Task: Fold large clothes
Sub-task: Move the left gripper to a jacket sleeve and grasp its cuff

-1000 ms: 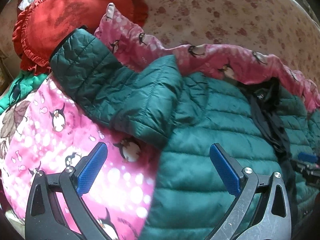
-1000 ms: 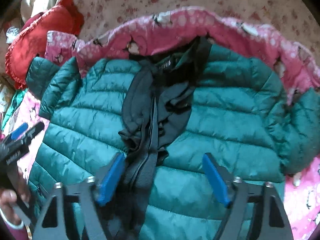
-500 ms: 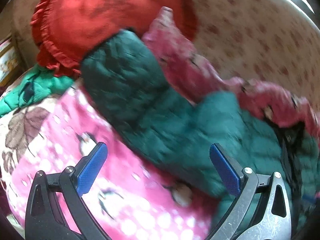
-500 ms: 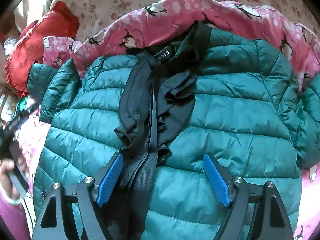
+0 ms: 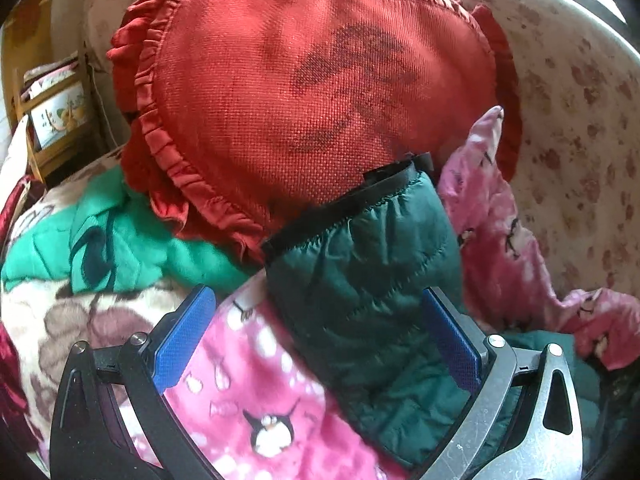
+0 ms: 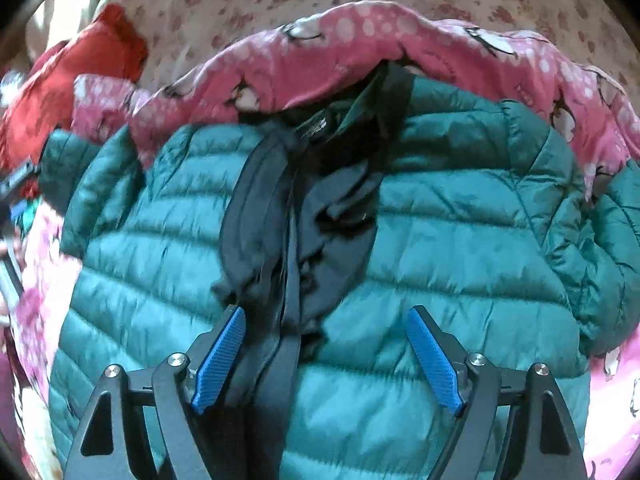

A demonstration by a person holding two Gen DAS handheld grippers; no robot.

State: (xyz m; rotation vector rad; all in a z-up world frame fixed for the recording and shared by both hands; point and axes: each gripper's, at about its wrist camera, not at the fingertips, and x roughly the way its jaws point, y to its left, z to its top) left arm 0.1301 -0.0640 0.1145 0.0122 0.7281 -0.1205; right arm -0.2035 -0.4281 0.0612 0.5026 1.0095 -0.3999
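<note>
**Sleeve Approach: Left Gripper Over Cuff, Right Gripper Standing By**

The teal quilted jacket (image 6: 440, 240) lies face up and spread flat on the pink penguin blanket (image 5: 248, 412), so that each sleeve can be folded inward over the body. Its dark lining (image 6: 312, 216) shows along the open front, in line with my right gripper (image 6: 326, 360).

My left gripper (image 5: 320, 340) has its jaws wide apart and grips nothing. The left sleeve (image 5: 372, 300) runs up between the blue pads (image 5: 184, 336), its black-trimmed cuff (image 5: 352, 204) resting against the red ruffled cushion (image 5: 312, 92). I place the gripper here, I judge, because the cuff end gives the best hold for drawing the sleeve across the chest.

My right gripper has just been opening; its jaws stand wide and hold nothing. It sits above the jacket's centre, presumably to steady the body while the sleeve is moved.
</note>
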